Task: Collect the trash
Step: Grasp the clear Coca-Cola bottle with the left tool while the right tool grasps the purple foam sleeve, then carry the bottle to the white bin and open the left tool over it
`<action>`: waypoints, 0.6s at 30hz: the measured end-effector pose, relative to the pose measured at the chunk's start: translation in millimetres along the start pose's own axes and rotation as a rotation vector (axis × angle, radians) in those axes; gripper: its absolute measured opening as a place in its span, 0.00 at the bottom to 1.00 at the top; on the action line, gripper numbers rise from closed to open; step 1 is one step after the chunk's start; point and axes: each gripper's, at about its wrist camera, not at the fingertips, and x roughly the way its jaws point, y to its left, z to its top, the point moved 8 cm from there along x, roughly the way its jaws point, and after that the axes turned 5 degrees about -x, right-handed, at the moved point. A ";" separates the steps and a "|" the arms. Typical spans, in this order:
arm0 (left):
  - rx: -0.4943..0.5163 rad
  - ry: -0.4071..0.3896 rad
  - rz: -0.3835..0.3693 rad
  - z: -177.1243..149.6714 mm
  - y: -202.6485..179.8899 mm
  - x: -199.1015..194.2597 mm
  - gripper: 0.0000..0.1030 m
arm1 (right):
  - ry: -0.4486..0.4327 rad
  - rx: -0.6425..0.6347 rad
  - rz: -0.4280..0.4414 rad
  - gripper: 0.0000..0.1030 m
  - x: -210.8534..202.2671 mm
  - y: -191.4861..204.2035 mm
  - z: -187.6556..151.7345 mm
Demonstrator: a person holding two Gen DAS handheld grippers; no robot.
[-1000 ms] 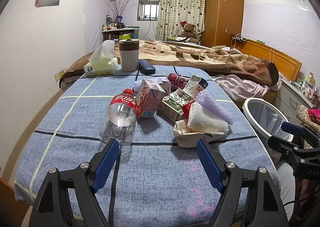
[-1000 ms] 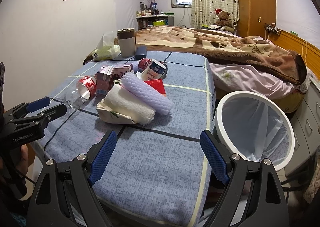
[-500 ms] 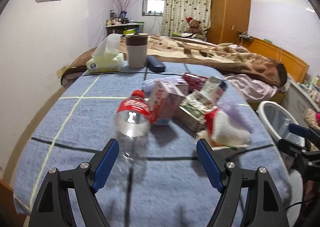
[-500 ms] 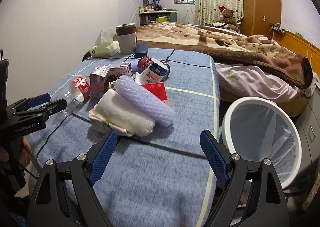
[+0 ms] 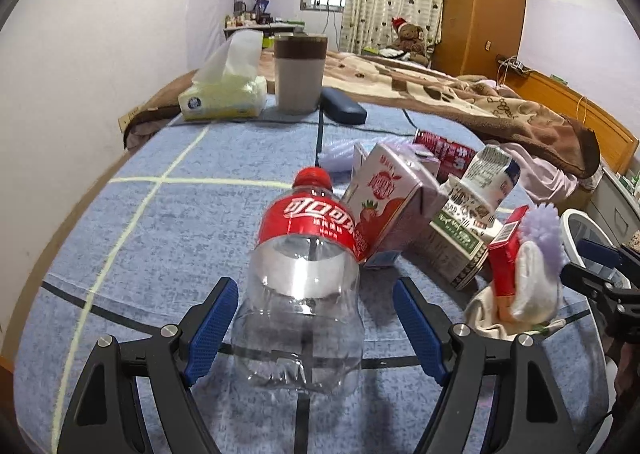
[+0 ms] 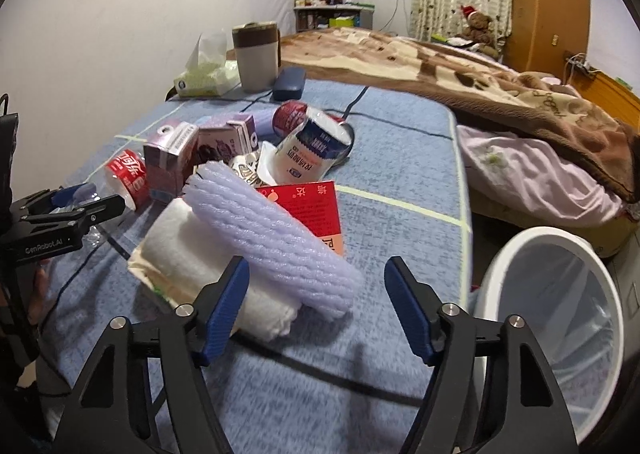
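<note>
A pile of trash lies on the blue bed cover. An empty clear cola bottle (image 5: 304,278) with a red label lies between the open fingers of my left gripper (image 5: 316,322), which do not touch it. Beside it are a pink milk carton (image 5: 390,198), a green carton (image 5: 456,242) and a red box (image 5: 506,250). My right gripper (image 6: 316,306) is open around the near end of a purple foam sleeve (image 6: 272,238), which lies on a white foam roll (image 6: 208,254). A white bin (image 6: 560,294) with a liner stands right of the bed.
At the far end of the bed cover stand a tissue box (image 5: 224,98), a brown-lidded cup (image 5: 300,74) and a dark case (image 5: 344,110). A brown blanket (image 6: 460,78) and pink sheet (image 6: 540,174) lie to the right. A crushed can (image 6: 290,118) and white pouch (image 6: 312,154) are in the pile.
Both grippers have moved forward. The left one now has the bottle between its open fingers. The right one has closed in on the purple foam sleeve.
</note>
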 end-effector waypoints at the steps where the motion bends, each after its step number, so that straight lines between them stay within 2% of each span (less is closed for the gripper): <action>1: -0.001 0.007 -0.005 -0.8 0.1 2.7 0.77 | 0.005 -0.004 0.006 0.64 2.0 0.0 -0.2; 4: 0.000 0.022 -0.009 -2.0 1.6 9.2 0.69 | 0.016 -0.016 0.018 0.58 6.8 2.1 1.1; 6: -0.003 0.027 -0.011 -3.0 3.1 12.1 0.61 | 0.016 -0.019 0.028 0.46 6.8 4.2 2.4; 8: -0.011 0.026 -0.017 -4.5 4.3 11.7 0.61 | 0.020 -0.017 0.033 0.42 6.7 6.0 2.7; 9: -0.015 0.024 -0.019 -5.0 5.0 10.7 0.61 | 0.019 -0.016 0.034 0.35 5.4 6.8 2.4; 18: -0.033 -0.008 -0.014 -6.5 4.4 -7.2 0.60 | -0.017 0.024 0.019 0.28 -11.7 3.7 3.4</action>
